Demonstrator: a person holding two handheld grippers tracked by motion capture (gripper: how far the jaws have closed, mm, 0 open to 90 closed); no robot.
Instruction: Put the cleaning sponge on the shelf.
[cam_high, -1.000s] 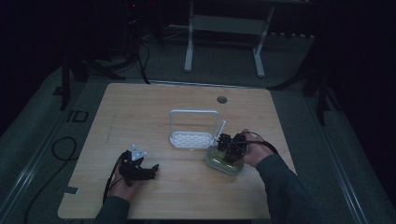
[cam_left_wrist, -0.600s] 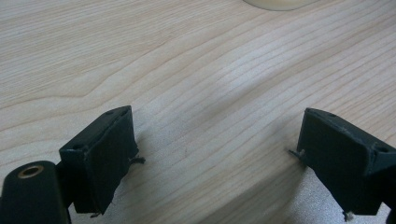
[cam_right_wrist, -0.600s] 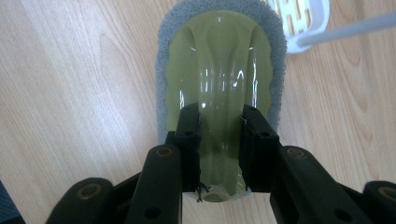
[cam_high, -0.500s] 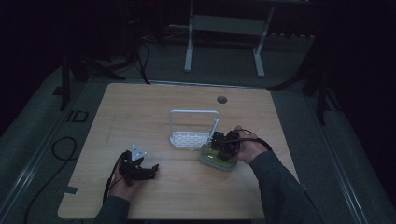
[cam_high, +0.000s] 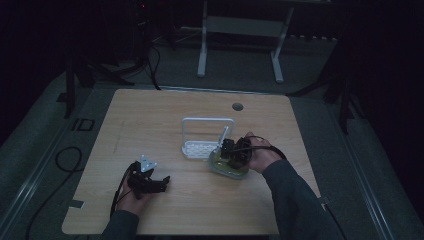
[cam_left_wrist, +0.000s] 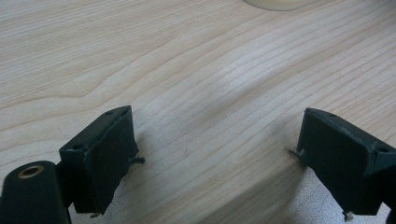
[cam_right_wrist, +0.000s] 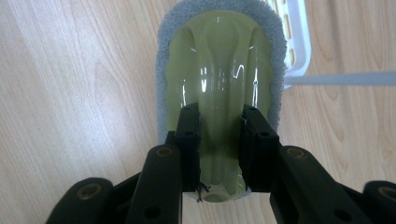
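We grip the green scrubber (cam_right_wrist: 219, 84) by its raised handle, right gripper (cam_right_wrist: 219, 149) fingers clamped, beside the white rack (cam_high: 206, 135); keep it flat on the surface (cam_high: 165, 115). Left gripper (cam_left_wrist: 217, 154) fingers released.

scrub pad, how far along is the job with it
Done: the right gripper is shut on the scrub pad's green plastic grip, its fingers pressed on either side. In hand: the pad sits beside the white rack. Left: whatever move comes next, probably into the rack. The left gripper rests open on the table.
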